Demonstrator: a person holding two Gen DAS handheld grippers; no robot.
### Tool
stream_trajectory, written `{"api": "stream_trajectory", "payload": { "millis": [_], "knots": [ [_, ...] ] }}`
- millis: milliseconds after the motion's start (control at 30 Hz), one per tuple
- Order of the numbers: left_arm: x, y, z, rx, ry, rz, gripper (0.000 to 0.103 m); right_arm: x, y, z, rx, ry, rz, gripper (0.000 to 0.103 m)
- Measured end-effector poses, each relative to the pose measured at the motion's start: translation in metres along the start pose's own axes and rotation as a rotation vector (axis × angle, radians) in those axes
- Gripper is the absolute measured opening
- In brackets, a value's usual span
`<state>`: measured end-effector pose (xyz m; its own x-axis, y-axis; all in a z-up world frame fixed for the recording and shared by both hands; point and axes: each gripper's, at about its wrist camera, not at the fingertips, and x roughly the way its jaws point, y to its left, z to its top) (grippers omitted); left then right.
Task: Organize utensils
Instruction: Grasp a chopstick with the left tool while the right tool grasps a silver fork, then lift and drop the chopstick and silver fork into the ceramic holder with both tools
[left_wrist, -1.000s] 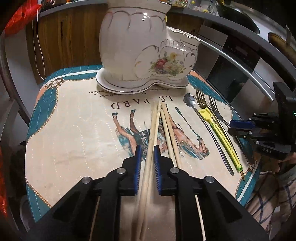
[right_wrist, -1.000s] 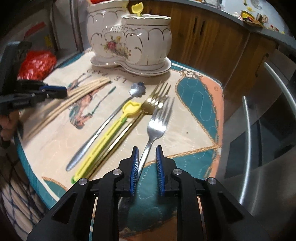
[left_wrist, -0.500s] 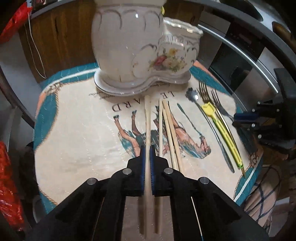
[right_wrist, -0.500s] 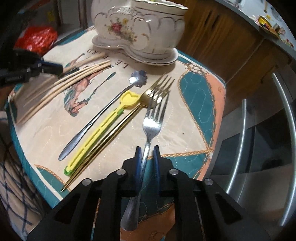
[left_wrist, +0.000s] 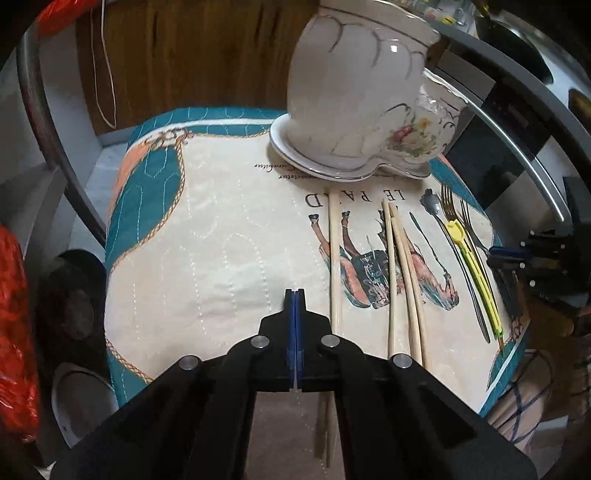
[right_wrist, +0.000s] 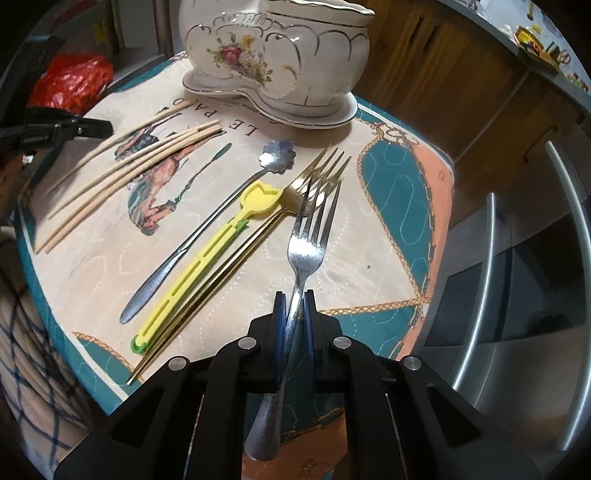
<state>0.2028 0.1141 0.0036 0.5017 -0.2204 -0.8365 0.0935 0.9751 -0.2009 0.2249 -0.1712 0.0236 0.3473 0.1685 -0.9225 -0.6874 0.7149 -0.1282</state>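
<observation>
1. The left gripper (left_wrist: 294, 295) has its blue pads pressed together with nothing between them; it sits over bare cloth, just left of a single chopstick (left_wrist: 334, 258).
2. Three more chopsticks (left_wrist: 400, 266) lie bunched to the right of that one on the quilted mat (left_wrist: 207, 236).
3. The right gripper (right_wrist: 294, 299) has its jaws narrowed onto the handle of a silver fork (right_wrist: 308, 243), tines pointing toward the ceramic holder (right_wrist: 280, 55).
4. Beside that fork lie gold forks (right_wrist: 317, 173), a yellow plastic utensil (right_wrist: 207, 258) and a flower-bowled spoon (right_wrist: 207, 236), all close together.
5. The holder stands at the mat's far edge; a red bag (right_wrist: 70, 81) sits off to the left.
</observation>
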Motion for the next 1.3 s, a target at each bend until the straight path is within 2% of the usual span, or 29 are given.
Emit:
{"api": "stream_trajectory", "payload": {
  "millis": [133,200,267,333,400,600,700,733,833,933,1067,1200,1300],
  "knots": [
    [-0.006,-0.006,0.005,0.010,-0.013,-0.015,0.002,0.001,-0.004,0.002,0.031,0.006,0.038,0.011],
    [-0.005,-0.014,0.008,0.029,-0.005,-0.022,0.014,0.002,-0.007,0.003,0.047,0.012,0.057,0.011],
    [-0.001,-0.021,0.009,0.054,0.020,-0.019,0.031,0.002,-0.009,0.004,0.055,0.022,0.070,0.011],
    [0.007,-0.028,0.009,0.081,0.060,-0.004,0.034,0.003,-0.010,0.008,0.048,0.048,0.080,0.011],
    [0.015,-0.035,0.012,0.113,0.093,0.027,0.034,0.004,-0.008,0.013,0.019,0.095,0.081,0.011],
    [0.030,-0.061,0.032,0.250,0.297,0.144,0.034,0.014,0.002,0.034,-0.073,0.247,0.040,0.011],
    [0.036,-0.067,0.040,0.281,0.377,0.169,0.033,0.016,0.010,0.038,-0.105,0.289,0.019,0.011],
    [0.038,-0.069,0.042,0.285,0.393,0.172,0.031,0.016,0.013,0.038,-0.110,0.296,0.013,0.011],
    [0.042,-0.077,0.047,0.299,0.427,0.167,0.019,0.016,0.017,0.038,-0.118,0.305,-0.012,0.009],
    [0.042,-0.084,0.049,0.306,0.423,0.159,0.008,0.014,0.016,0.035,-0.090,0.291,-0.006,0.008],
    [0.035,-0.084,0.042,0.280,0.376,0.130,0.005,0.007,0.010,0.030,-0.055,0.252,0.021,0.007],
    [0.010,-0.075,0.030,0.234,0.245,0.048,0.005,-0.002,-0.005,0.025,-0.010,0.189,0.057,0.006],
    [-0.010,-0.072,0.020,0.210,0.143,-0.005,0.005,-0.015,-0.015,0.020,0.029,0.105,0.104,0.006]
  ]
}}
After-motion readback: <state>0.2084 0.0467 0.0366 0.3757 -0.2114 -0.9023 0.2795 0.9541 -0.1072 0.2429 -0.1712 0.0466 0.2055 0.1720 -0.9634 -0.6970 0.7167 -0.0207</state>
